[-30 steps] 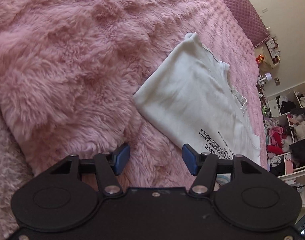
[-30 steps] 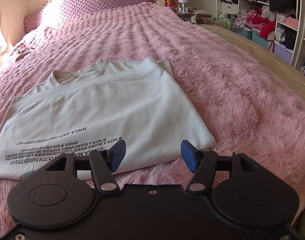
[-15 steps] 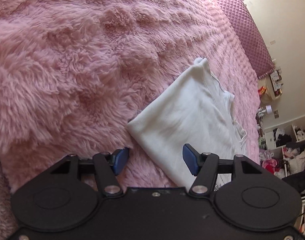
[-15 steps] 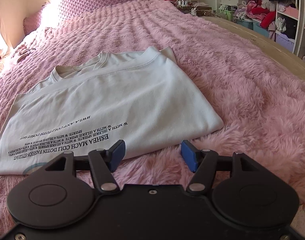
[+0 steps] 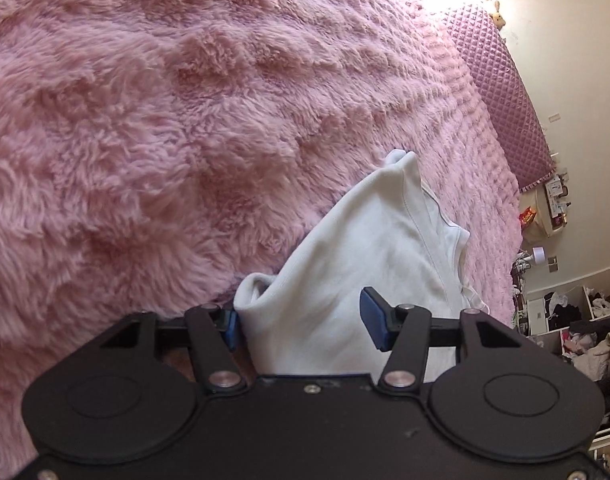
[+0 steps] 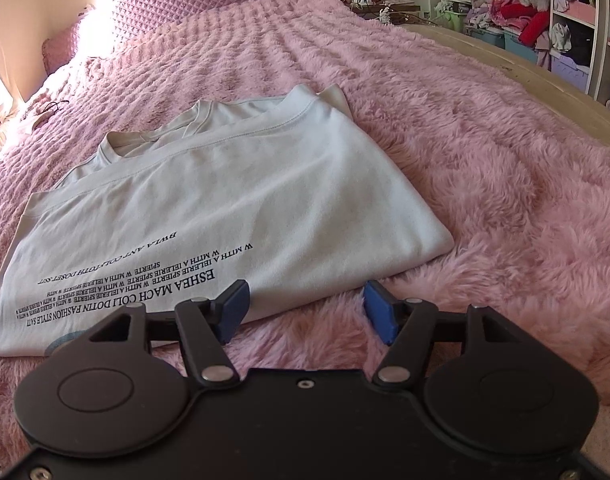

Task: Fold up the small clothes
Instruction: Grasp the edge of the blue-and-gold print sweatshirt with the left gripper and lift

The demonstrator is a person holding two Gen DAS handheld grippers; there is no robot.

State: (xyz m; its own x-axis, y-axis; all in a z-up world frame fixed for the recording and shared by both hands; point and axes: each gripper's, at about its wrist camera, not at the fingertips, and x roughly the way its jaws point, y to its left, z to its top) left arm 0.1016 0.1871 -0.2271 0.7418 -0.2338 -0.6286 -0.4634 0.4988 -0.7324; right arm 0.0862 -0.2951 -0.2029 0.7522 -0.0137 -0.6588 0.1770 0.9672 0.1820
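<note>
Fluffy pink plush bedspread (image 6: 485,160), covering the bed; half-folded white cotton T-shirt with black lettering (image 6: 233,200) lies flat on it, neckline toward the quilted headboard, long axis crosswise. Fabric likely light, limp, non-slip; best taken at corners or folded edge. Left gripper (image 5: 301,318): jaws spread, corner of shirt bunched between them. Right gripper (image 6: 305,312): jaws spread, at near edge, holding nothing
</note>
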